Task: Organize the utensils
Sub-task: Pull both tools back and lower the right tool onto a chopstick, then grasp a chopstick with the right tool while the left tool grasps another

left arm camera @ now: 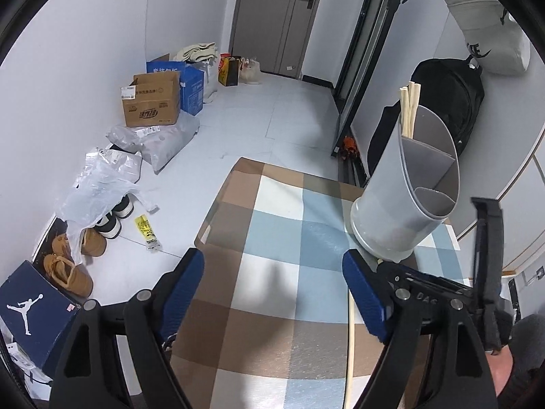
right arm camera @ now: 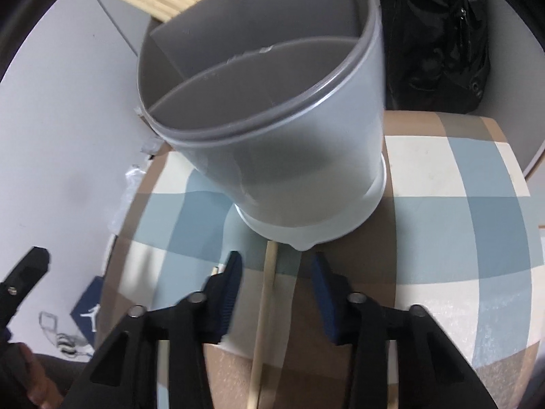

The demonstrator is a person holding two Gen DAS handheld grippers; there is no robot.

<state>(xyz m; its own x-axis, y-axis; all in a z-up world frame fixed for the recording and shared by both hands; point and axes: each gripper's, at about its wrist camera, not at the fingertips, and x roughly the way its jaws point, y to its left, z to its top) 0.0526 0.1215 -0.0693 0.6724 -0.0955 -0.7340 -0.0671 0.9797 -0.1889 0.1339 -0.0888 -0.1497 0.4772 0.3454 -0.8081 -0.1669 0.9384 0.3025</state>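
Straddling the light, stiff, likely slippery chopstick (right arm camera: 264, 306) with right gripper (right arm camera: 277, 293) jaws wide, probably aiming mid-shaft, left gripper (left arm camera: 272, 293) gaping empty.

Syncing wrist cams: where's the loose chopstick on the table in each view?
Left wrist: loose chopstick at lower right, beside the left gripper's right finger.
Right wrist: bottom centre, between the open fingers of the right gripper, tip reaching the holder's base.
Shared landmark: grey utensil holder.
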